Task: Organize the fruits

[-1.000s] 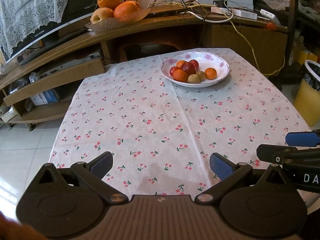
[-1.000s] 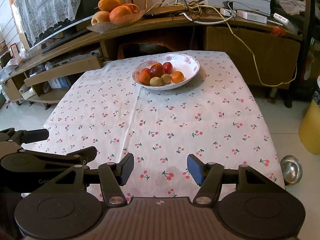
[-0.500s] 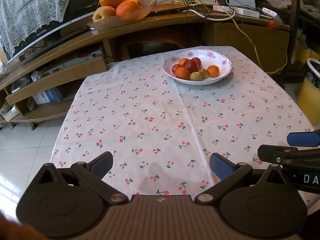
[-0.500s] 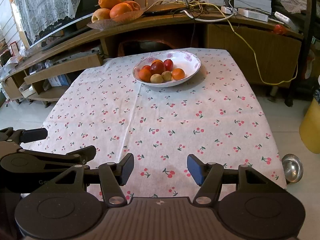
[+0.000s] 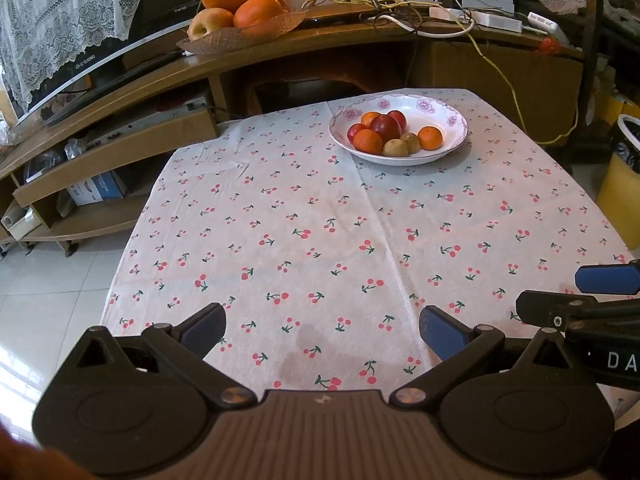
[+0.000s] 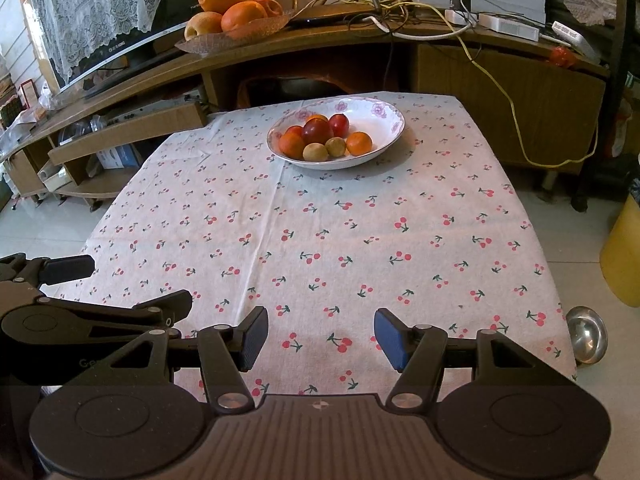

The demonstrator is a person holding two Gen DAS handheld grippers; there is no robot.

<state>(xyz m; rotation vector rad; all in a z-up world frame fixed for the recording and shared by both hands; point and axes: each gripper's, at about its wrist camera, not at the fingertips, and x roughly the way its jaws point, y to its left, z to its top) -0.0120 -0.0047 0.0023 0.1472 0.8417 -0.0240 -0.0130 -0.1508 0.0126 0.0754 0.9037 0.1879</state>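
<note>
A white flowered bowl (image 5: 452,120) stands at the far side of the cherry-print tablecloth (image 5: 320,220). It holds small oranges, red plums and brown kiwis (image 5: 386,130). My left gripper (image 5: 322,330) hovers over the near edge of the table, open, with nothing between its blue pads. My right gripper (image 6: 323,336) hangs beside it, also open and empty. The bowl (image 6: 384,120) and its fruits (image 6: 320,136) lie well ahead of both. Each gripper shows at the edge of the other's view: the right gripper (image 5: 580,294) and the left gripper (image 6: 120,288).
Behind the table runs a wooden shelf unit with a woven tray of large oranges and an apple (image 5: 240,36), tangled cables (image 5: 400,8) and a lace-covered screen. A yellow bin (image 5: 620,200) stands at the right. A metal bowl (image 6: 586,338) lies on the floor.
</note>
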